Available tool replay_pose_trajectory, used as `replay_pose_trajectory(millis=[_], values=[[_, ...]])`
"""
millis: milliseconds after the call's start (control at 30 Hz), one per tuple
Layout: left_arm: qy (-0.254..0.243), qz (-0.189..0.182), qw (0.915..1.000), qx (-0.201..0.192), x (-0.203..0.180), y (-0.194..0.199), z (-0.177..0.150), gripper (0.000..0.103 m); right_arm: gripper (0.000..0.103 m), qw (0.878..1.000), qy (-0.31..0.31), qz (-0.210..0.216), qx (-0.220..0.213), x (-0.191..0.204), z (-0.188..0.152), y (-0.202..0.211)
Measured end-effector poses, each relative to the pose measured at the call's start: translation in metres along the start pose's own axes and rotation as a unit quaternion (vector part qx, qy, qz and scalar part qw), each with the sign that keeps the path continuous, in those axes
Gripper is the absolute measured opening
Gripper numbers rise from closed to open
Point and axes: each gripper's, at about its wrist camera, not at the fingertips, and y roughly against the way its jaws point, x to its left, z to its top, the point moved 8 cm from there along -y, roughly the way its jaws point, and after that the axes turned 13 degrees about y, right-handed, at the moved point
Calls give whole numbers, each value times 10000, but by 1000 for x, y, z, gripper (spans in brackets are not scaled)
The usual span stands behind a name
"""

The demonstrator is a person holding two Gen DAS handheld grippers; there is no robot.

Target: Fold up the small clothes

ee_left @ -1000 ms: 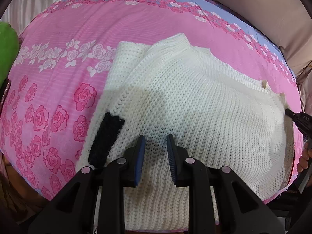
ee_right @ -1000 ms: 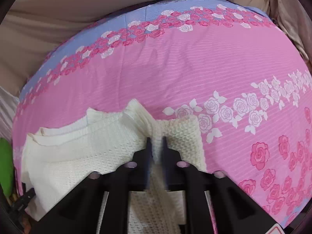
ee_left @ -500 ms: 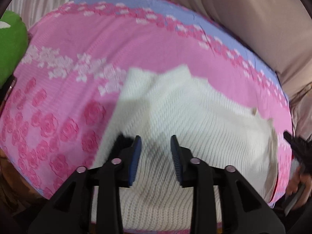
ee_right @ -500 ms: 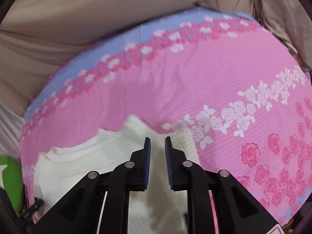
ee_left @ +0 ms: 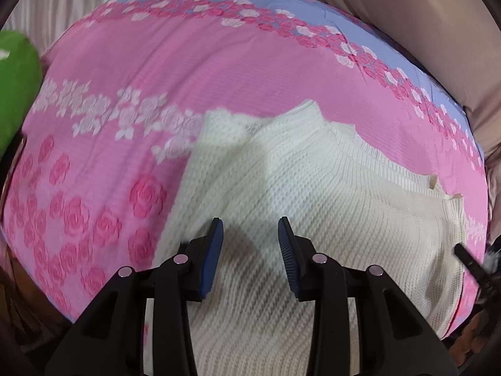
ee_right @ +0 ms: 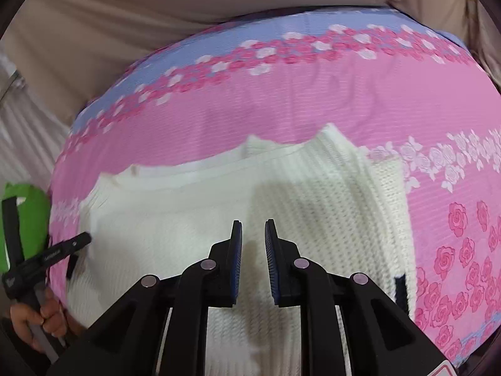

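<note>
A cream knitted sweater (ee_left: 313, 194) lies folded on the pink rose-print bed sheet (ee_left: 156, 72), one side panel folded over its body. My left gripper (ee_left: 250, 235) is open and empty, raised above the sweater's near part. My right gripper (ee_right: 253, 235) is open and empty, jaws a narrow gap apart, raised above the sweater (ee_right: 194, 213). A small black piece (ee_right: 400, 291) shows at the sweater's right edge in the right wrist view. The left gripper's fingers (ee_right: 67, 244) show at the left of that view.
A green object (ee_left: 15, 84) sits at the sheet's left edge, also in the right wrist view (ee_right: 28, 219). Beige fabric (ee_right: 156, 25) lies beyond the sheet's far blue border. The other gripper's finger (ee_left: 468, 260) shows at the right.
The right gripper let go of the sweater's fold and drew back upward. The left gripper opened wider and lifted away. The sweater now lies flatter.
</note>
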Motion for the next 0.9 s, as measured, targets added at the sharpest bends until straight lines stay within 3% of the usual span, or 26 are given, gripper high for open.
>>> replay_pose_trajectory(millis=[100,267,367,433,467,500,600,767,900], values=[[235,157,9996,51,17,9,-24,35,16,9984,373,23,433,9,-24,-27],[750,251,9969,-31,47,39,-63,36,17,9964,738,202,359,20,-25,-13],[1173,92,9930,63,74,50,-80,37,17,9929,1116,301,297,36,-18,4],[1245,-5,9922,113,87,50,-79,41,17,9929,1076,417,277,48,-13,9],[1279,56,9916,158,96,47,-76,51,17,9941,927,508,257,52,-11,10],[1340,96,9907,197,105,45,-71,53,17,9955,733,562,226,57,-9,10],[1572,-239,9870,254,119,41,-55,58,17,9979,216,577,204,73,-6,1],[1444,-480,9859,692,119,22,-54,60,17,9980,98,517,352,102,-2,-21],[1601,-597,9830,669,112,15,-58,70,17,9967,183,394,686,110,-6,-47]])
